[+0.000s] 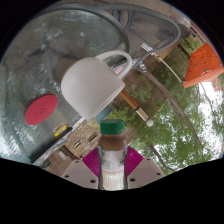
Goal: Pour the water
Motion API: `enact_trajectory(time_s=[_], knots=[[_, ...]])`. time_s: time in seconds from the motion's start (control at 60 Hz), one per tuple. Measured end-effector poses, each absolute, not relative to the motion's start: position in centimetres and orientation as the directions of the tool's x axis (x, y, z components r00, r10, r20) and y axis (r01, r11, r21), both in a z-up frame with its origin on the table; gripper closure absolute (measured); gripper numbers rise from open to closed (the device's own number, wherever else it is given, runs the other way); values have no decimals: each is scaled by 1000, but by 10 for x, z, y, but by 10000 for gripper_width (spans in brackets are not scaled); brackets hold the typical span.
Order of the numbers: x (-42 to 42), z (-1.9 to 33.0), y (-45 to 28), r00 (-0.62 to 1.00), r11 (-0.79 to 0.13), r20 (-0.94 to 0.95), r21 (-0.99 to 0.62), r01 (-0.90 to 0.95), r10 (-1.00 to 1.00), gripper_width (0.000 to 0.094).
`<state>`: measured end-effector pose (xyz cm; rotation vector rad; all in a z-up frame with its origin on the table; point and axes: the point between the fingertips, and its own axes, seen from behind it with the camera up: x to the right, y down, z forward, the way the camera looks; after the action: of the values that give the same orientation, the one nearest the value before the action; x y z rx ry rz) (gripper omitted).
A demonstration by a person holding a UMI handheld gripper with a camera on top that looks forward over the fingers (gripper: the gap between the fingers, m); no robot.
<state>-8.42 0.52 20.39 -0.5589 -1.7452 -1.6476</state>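
Observation:
My gripper (112,168) is shut on a clear plastic water bottle (112,158) with a white label and a green cap (113,127). The magenta pads (92,160) press on both its sides. The bottle points forward along the fingers, cap end toward a white mug (92,83) with its handle to the right. The mug sits just beyond the cap on a shiny grey surface (35,65). The cap is on the bottle and stands a little short of the mug.
A red round lid or disc (41,109) lies left of the mug. An orange object (205,66) sits far right. A floral-patterned cloth (165,125) covers the area to the right. Small items, one yellow, lie near the left finger (62,130).

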Motion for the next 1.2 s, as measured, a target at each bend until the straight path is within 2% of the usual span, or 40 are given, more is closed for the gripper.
enact_trajectory(time_s=[0.217, 0.267, 0.283, 0.317, 0.4, 0.483, 0.567, 0.617, 0.65, 0.7, 0.733, 0.817, 0.917, 0.933, 0.983, 1.167, 1.2], knots=[[-78, 192, 20, -694, 122, 709, 706, 698, -130, 656], [-83, 200, 11, -656, 131, 741, 672, 729, -147, 656], [-83, 194, 13, -625, 121, 766, 642, 757, -150, 656], [-84, 205, 6, -551, 129, 820, 570, 812, -154, 656], [-77, 244, 12, -235, 159, 957, 262, 952, -169, 655], [-48, 281, 1, 271, 186, 951, -242, 952, -152, 657], [-8, 274, -2, 725, 188, 686, -706, 683, -55, 656], [12, 254, -1, 897, 158, 442, -886, 436, 7, 654], [18, 228, 2, 963, 119, 268, -958, 262, 40, 654], [33, 210, 3, 993, 86, 72, -994, 64, 98, 655], [30, 181, 6, 992, 42, -46, -998, -52, 117, 655], [43, 128, 12, 969, -32, -207, -978, -205, 131, 656], [37, 70, 13, 969, -95, -200, -978, -188, 144, 656], [52, 76, 11, 970, -101, -191, -979, -177, 149, 656], [45, 58, 10, 973, -113, -164, -983, -147, 164, 656], [29, 26, 8, 973, -165, -111, -983, -78, 201, 654], [28, 28, 9, 975, -136, -88, -989, -61, 204, 655]])
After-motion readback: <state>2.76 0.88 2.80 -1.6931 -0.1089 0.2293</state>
